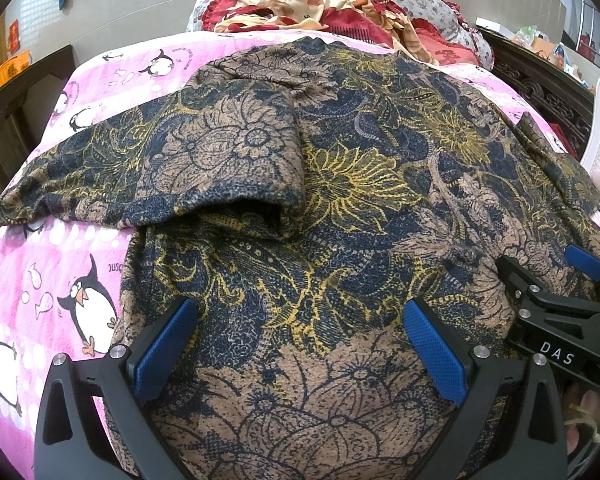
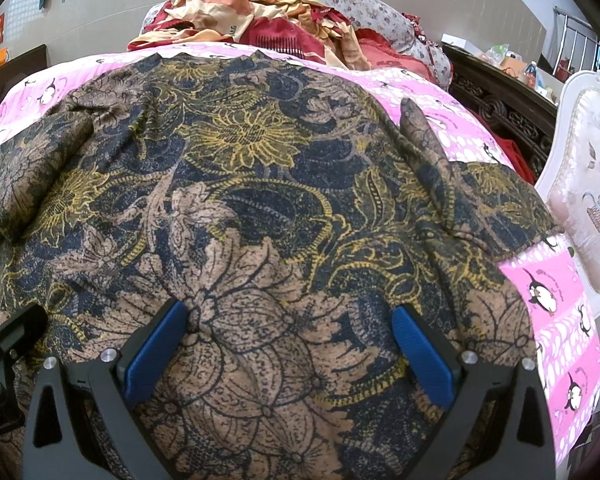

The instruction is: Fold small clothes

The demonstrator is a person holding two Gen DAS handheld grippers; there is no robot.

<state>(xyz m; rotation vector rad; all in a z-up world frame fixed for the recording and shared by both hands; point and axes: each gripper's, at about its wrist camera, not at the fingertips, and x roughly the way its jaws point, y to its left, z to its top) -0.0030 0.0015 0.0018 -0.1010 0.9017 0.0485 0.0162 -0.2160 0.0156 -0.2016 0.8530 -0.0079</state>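
A floral garment in brown, navy and yellow (image 1: 340, 200) lies spread on the pink penguin blanket (image 1: 80, 264). Its left sleeve (image 1: 228, 160) is folded inward over the body. My left gripper (image 1: 300, 344) is open, its blue pads just above the garment's near hem. My right gripper (image 1: 548, 280) shows at the right edge of the left wrist view, over the hem. In the right wrist view the right gripper (image 2: 292, 344) is open above the same garment (image 2: 260, 184), whose right sleeve (image 2: 432, 160) lies along the body. The left gripper's body (image 2: 4, 360) shows at the left edge.
A heap of red and cream bedding (image 1: 320, 4) and a floral pillow (image 2: 360, 4) lie at the bed's far end. A dark carved wooden frame (image 2: 500, 108) and a white upholstered chair (image 2: 588, 200) stand to the right. An orange basket (image 1: 8, 68) sits at far left.
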